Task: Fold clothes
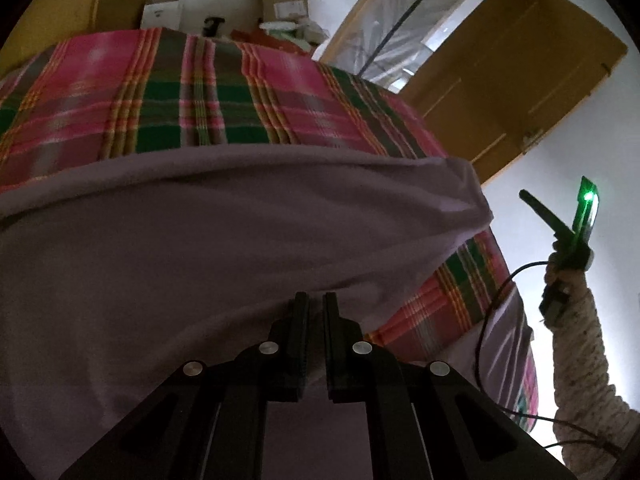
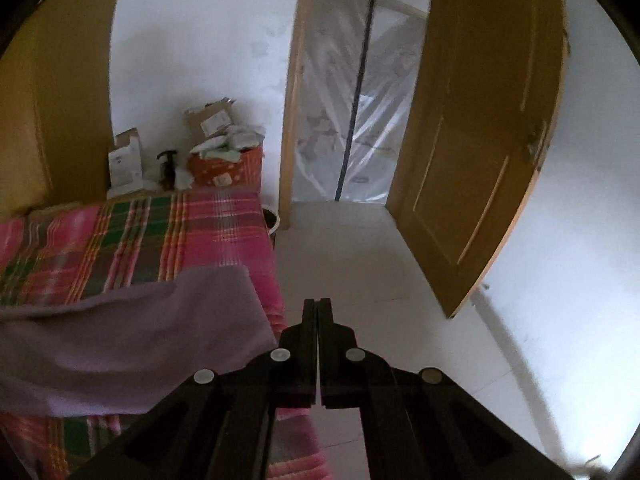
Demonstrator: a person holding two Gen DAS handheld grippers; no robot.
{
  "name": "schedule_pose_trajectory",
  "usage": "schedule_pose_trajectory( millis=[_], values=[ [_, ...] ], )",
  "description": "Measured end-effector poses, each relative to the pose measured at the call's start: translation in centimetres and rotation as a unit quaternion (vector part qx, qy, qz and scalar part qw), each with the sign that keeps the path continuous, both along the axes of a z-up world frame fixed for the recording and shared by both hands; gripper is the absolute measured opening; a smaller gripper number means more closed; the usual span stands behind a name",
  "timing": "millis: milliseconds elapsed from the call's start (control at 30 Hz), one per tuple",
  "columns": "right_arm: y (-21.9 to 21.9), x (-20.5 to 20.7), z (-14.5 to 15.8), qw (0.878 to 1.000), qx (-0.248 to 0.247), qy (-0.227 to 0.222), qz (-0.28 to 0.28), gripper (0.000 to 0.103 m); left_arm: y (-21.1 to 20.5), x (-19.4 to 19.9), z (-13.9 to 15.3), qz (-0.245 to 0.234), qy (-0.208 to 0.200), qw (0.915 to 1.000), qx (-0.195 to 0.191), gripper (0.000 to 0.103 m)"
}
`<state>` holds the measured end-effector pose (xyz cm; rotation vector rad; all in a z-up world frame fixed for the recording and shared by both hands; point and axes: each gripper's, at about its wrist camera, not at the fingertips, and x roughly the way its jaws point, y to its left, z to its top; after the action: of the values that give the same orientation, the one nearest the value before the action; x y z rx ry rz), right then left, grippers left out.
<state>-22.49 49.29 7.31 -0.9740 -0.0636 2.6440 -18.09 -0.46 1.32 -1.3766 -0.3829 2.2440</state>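
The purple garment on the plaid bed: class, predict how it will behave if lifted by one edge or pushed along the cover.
The purple garment would probably go floppy: it already sags in soft folds. It looks thin, so likely light. Pushed, it would probably bunch up rather than slide, since cloth lies on the plaid bedcover. The left tool is nearly shut at it; grip unclear.

Under the matt black plastic left hand-held gripper (image 1: pixel 315 304), studded with shiny metal pins, lies a soft, smooth, matt purple cloth (image 1: pixel 200 240) on a woven plaid bedsheet (image 1: pixel 200 92), while ahead of the right hand-held gripper (image 2: pixel 318 308) stand a satin-finished wooden door (image 2: pixel 480 140) and crinkled glossy plastic sheeting (image 2: pixel 360 100).
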Motion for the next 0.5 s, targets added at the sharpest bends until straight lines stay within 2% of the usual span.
schedule_pose_trajectory(
  millis=[33,133,267,333,400,500],
  values=[
    [0.0,0.0,-0.1,1.000,0.002,-0.006,0.003,0.000,0.1,0.0,-0.1,0.000,0.000,1.0000,-0.001,0.007],
    [0.6,0.0,-2.0,0.999,-0.034,-0.033,0.024,0.001,0.4,0.1,-0.1,-0.002,0.002,1.0000,-0.008,0.007],
    [1.2,0.1,-4.6,0.993,-0.084,-0.068,0.056,0.026,1.4,0.3,0.1,-0.011,0.013,0.9991,-0.040,0.008],
    [1.2,0.0,-5.6,0.989,-0.104,-0.080,0.070,0.030,1.9,0.4,0.1,-0.014,0.017,0.9982,-0.056,0.009],
    [0.8,-0.3,-6.2,0.986,-0.117,-0.082,0.084,0.036,2.6,0.5,0.2,-0.019,0.024,0.9974,-0.066,0.016],
    [0.8,-1.2,-6.2,0.982,-0.151,-0.072,0.093,0.040,3.3,0.6,0.3,-0.031,0.029,0.9963,-0.074,0.016]
  ],
)
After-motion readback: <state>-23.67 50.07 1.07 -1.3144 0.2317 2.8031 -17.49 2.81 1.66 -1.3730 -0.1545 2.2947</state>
